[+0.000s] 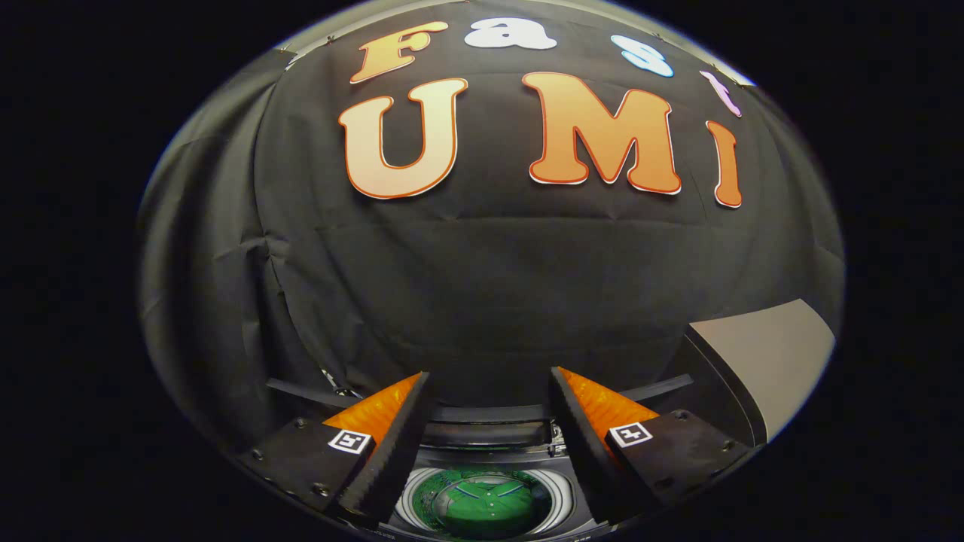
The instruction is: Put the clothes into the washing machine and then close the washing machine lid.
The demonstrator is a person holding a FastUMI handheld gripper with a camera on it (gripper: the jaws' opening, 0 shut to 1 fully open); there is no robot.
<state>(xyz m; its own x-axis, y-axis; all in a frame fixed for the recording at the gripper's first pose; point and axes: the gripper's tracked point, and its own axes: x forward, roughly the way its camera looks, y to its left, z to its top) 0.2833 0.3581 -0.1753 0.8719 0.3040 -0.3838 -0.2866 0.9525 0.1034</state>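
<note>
Hovering above the washing machine (482, 452), the fingers (392, 444) stand spread apart and hold nothing, while the green clothes (482, 503) lie down in the drum between them. Loading looks done, so closing is the step in hand. Next, the raised grey lid (761, 361), up beyond the right finger, needs swinging down.

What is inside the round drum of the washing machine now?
A green garment lies in the round drum, seen between the open gripper fingers. Anything beneath the garment is covered.
</note>
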